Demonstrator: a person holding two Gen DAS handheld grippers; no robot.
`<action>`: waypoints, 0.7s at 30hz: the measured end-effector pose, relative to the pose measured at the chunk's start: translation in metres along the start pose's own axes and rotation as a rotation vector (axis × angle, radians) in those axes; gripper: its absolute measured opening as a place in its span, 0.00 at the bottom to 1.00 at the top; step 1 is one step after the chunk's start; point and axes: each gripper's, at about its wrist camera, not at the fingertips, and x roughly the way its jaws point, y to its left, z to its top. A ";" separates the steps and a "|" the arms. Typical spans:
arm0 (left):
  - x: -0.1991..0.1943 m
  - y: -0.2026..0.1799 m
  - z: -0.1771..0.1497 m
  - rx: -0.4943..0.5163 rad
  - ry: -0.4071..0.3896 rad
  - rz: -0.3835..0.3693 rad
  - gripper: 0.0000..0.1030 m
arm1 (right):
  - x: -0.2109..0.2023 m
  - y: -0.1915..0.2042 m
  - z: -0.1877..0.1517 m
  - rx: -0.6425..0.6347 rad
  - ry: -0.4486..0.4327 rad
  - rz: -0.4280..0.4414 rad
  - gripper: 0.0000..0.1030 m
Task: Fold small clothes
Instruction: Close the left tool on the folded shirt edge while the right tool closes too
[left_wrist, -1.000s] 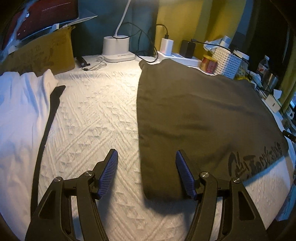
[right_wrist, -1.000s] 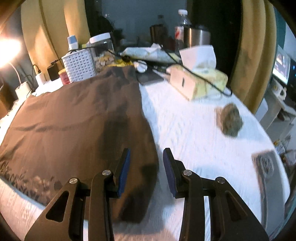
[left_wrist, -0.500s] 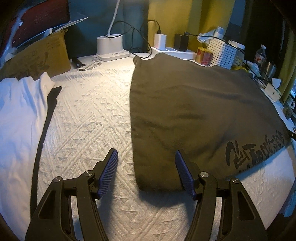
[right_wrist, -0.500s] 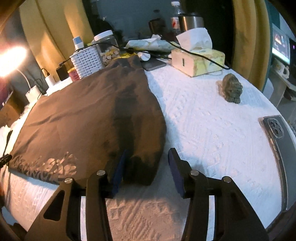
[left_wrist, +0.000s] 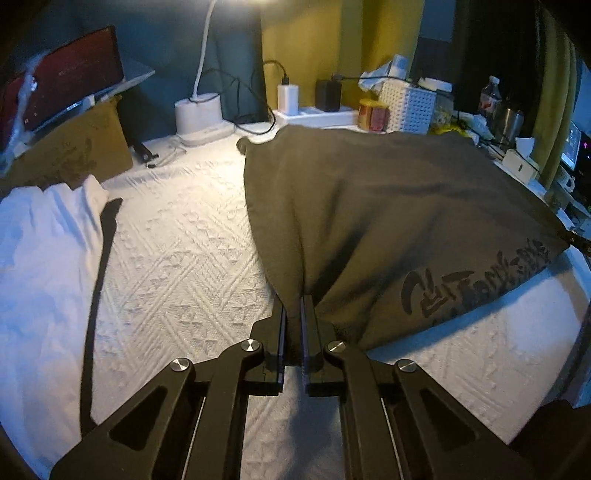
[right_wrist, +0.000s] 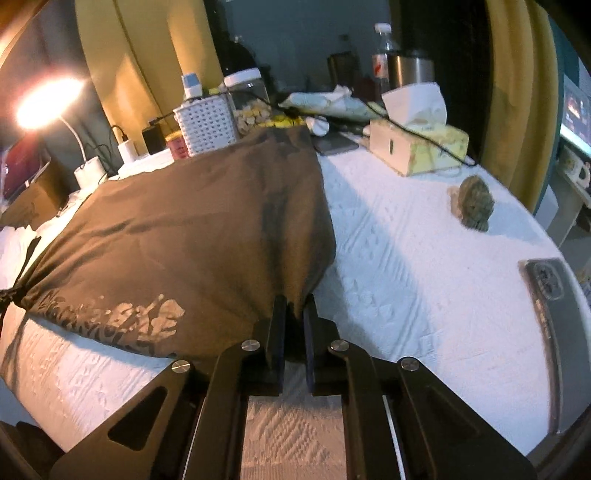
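A dark olive-brown garment (left_wrist: 388, 206) with a printed logo lies spread on the white textured tablecloth (left_wrist: 177, 258). My left gripper (left_wrist: 293, 306) is shut on the garment's near left corner, and the cloth bunches up between the fingers. In the right wrist view the same garment (right_wrist: 192, 229) fills the left half. My right gripper (right_wrist: 294, 306) is shut on its near right corner. The near edge with the logo (right_wrist: 122, 317) sags between the two held corners.
A white cloth (left_wrist: 40, 258) with a dark strap lies at the left. A lamp base (left_wrist: 201, 120), chargers, a white basket (left_wrist: 410, 105) and jars line the back. A tissue box (right_wrist: 417, 147), a small stone figure (right_wrist: 474, 206) and a phone (right_wrist: 554, 325) are at the right.
Both grippers were open beside the garment's near corners; both have closed on those corners. The cloth is now pulled up and bunched at each grip.
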 end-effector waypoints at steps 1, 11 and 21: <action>-0.004 -0.001 0.000 0.002 -0.006 -0.002 0.05 | -0.003 0.001 0.001 -0.007 -0.008 -0.005 0.09; -0.025 -0.006 -0.013 0.017 -0.014 -0.017 0.05 | -0.032 0.003 -0.005 -0.067 -0.069 -0.033 0.09; -0.039 -0.013 -0.032 0.027 0.010 -0.030 0.05 | -0.054 0.005 -0.026 -0.107 -0.085 -0.070 0.09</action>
